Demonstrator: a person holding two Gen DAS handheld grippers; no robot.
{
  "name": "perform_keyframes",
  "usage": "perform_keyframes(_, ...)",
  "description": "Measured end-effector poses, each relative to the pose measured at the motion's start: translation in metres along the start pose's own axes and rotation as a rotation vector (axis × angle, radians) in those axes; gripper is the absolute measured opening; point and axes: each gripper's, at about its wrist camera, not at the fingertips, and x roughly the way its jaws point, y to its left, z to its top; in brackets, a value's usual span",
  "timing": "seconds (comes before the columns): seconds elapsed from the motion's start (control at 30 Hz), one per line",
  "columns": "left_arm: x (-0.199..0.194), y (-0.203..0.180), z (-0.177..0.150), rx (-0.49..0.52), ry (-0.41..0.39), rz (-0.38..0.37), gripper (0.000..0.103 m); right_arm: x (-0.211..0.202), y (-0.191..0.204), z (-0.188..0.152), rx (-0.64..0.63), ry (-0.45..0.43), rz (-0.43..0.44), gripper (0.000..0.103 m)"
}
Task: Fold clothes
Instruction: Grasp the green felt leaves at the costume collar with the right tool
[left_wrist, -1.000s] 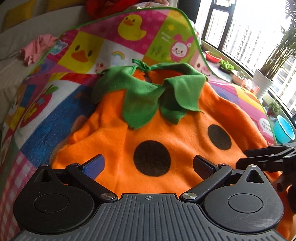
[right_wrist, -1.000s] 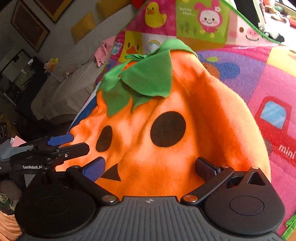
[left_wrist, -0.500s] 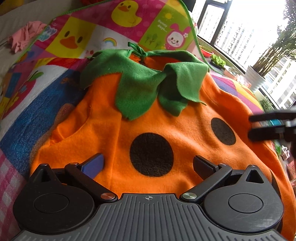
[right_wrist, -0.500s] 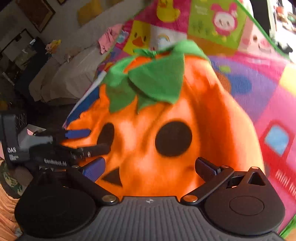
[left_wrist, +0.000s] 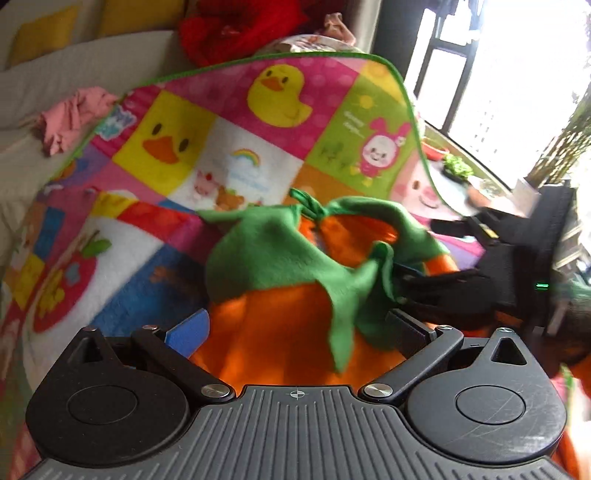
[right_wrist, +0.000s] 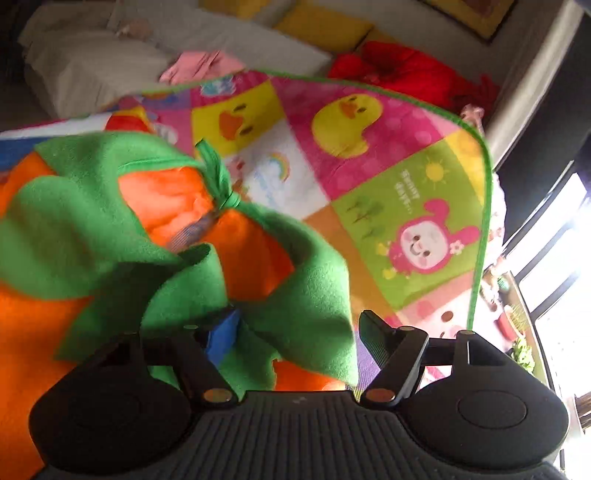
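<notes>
The big play mat (left_wrist: 288, 122) with ducks and a pink bunny lies under everything. On the mat, near its middle, sits the orange pumpkin costume (left_wrist: 280, 332), with its green leaf collar (left_wrist: 280, 254) bunched on top.

The left gripper (left_wrist: 295, 328) has its fingers wide apart, with orange cloth between them but not pinched. The right gripper (right_wrist: 295, 332) is at the collar; its fingers are apart too, and a green leaf flops over the blue pad (right_wrist: 221, 332). It does not look clamped on the cloth.

I think the step now is getting a good hold near the collar. To do it well, both grippers should pinch orange and green layers together, then lift evenly so the costume folds flat.

Past the mat are a grey sofa (left_wrist: 92, 70), a red bundle (left_wrist: 240, 26) and small pink clothes (left_wrist: 70, 118). The floppy leaves may get in the way.
</notes>
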Motion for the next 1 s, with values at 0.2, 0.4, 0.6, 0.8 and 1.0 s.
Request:
perform_keyframes(0.2,0.049,0.017,0.003,0.066,0.031,0.156,0.103,-0.047,-0.04,0.021,0.11,-0.081,0.075,0.066)
perform_keyframes(0.4,0.046,0.031,-0.012,0.068,0.052,0.16,0.103,-0.019,-0.049,0.058,0.176,-0.073,0.125,0.056)
perform_keyframes(0.6,0.012,0.05,-0.008,-0.023,0.0,0.063,0.103,0.051,-0.021,0.052,0.176,0.053,0.115,0.041)
perform_keyframes(0.8,-0.026,0.052,0.009,-0.105,-0.087,-0.041,0.103,-0.002,-0.041,0.039,0.281,-0.028,0.162,0.013)
perform_keyframes(1.0,-0.042,0.033,0.009,-0.076,-0.12,-0.071,0.103,-0.098,-0.031,0.011,0.218,-0.049,0.285,0.012)
